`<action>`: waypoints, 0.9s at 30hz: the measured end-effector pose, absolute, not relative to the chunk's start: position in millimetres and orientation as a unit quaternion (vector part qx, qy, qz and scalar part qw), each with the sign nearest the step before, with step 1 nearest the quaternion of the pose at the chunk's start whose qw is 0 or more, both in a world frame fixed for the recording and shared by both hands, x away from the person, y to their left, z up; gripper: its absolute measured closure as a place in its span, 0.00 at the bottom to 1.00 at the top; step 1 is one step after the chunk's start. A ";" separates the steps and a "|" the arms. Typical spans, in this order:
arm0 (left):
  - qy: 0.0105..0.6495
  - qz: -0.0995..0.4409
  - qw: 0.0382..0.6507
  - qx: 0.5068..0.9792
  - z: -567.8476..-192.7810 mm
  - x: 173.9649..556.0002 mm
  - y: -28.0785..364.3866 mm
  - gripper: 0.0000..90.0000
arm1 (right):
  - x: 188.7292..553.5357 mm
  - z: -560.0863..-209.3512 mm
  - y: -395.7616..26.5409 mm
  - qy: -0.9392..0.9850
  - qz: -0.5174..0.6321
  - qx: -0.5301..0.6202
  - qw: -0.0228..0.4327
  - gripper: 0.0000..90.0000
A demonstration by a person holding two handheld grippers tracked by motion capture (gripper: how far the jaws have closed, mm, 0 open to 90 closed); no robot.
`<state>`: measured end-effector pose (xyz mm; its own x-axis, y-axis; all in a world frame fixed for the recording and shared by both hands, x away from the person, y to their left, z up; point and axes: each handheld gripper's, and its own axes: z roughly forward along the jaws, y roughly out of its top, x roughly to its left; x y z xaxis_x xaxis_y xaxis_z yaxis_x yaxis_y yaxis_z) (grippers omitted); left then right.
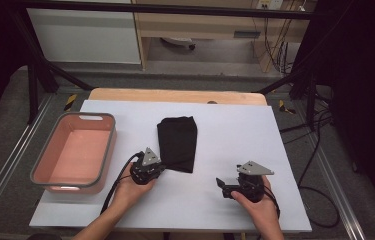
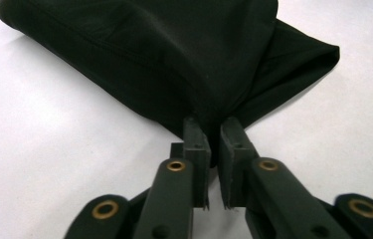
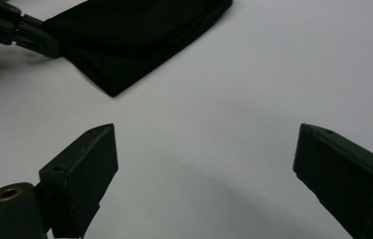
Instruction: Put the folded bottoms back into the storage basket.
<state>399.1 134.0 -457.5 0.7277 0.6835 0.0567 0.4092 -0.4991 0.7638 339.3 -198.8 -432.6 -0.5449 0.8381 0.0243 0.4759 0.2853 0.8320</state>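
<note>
Now clamped on the near-left corner of the black cloth (image 2: pixel 174 55): left hand-held gripper (image 1: pixel 161 169), jaws pinched nearly together with a tuck of fabric between the pads, cloth bunched and lifted slightly where gripped. Spreading from that pinch toward 12 o'clock: folded dark fabric, soft and matte, roughly rectangular, rounded fold lines along its sides, lying near the middle of the tabletop (image 1: pixel 235 125). Held off at 4 o'clock from the cloth, well apart from it: right hand-held gripper (image 1: pixel 220 183), jaws spread wide, nothing between them, blocky black pads with angled tips hovering over bare surface. Covering the tabletop: smooth white sheet, plain and flat, a strip of pale wood showing past its far edge at 12 o'clock. Plenty of open white surface at 3 o'clock of the cloth, out to the right edge, and along the near edge between the two hands. Sitting at 9 o'clock, near the left edge: pink bin (image 1: pixel 102 150) with grey rim, rectangular with rounded corners, hard and glossy, a narrow lane of white between its wall and the left hand-held gripper.
</note>
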 end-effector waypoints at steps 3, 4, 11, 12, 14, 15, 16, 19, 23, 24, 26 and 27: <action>0.323 0.172 0.384 0.848 -456.8 397.9 137.7 0.96 | 337.5 -432.2 -187.9 0.777 0.420 0.419 0.210 0.13; 0.322 0.170 0.384 0.848 -456.8 397.0 138.4 0.96 | 337.2 -432.1 -184.6 0.780 0.418 0.416 0.209 0.13; 0.321 0.162 0.382 0.851 -455.5 388.8 143.7 0.96 | 327.4 -431.0 -154.6 0.803 0.413 0.382 0.196 0.15; 0.320 0.160 0.379 0.853 -454.9 386.8 144.6 0.96 | 326.5 -431.8 -150.3 0.807 0.412 0.377 0.193 0.16; 0.319 0.154 0.375 0.856 -453.4 382.3 147.1 0.96 | 325.8 -432.7 -142.5 0.811 0.409 0.375 0.184 0.16; 0.318 0.151 0.373 0.858 -452.6 380.0 148.3 0.96 | 326.1 -433.1 -139.2 0.815 0.405 0.374 0.180 0.16; 0.316 0.147 0.372 0.861 -451.9 377.8 149.3 0.96 | 326.1 -433.1 -136.3 0.817 0.401 0.375 0.175 0.16; 0.305 0.143 0.363 0.869 -450.0 372.5 152.1 0.96 | 325.7 -432.3 -129.9 0.824 0.387 0.377 0.169 0.16; 0.303 0.137 0.363 0.870 -450.4 368.9 156.4 0.96 | 326.7 -431.3 -123.2 0.833 0.375 0.373 0.162 0.17; 0.303 0.135 0.363 0.871 -450.1 367.8 157.0 0.96 | 326.7 -431.0 -121.6 0.834 0.373 0.375 0.160 0.18; 0.302 0.133 0.359 0.873 -449.3 364.2 158.3 0.96 | 326.4 -431.0 -117.4 0.835 0.371 0.374 0.160 0.19; 0.302 0.132 0.357 0.874 -448.9 362.1 159.4 0.96 | 325.9 -430.9 -114.8 0.836 0.370 0.373 0.161 0.19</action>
<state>362.1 159.4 -448.9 0.7823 0.6227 0.0141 0.4346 -0.5620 0.7037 325.9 -114.8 -430.9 -0.6706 0.7418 0.0065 0.5039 0.4490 0.7379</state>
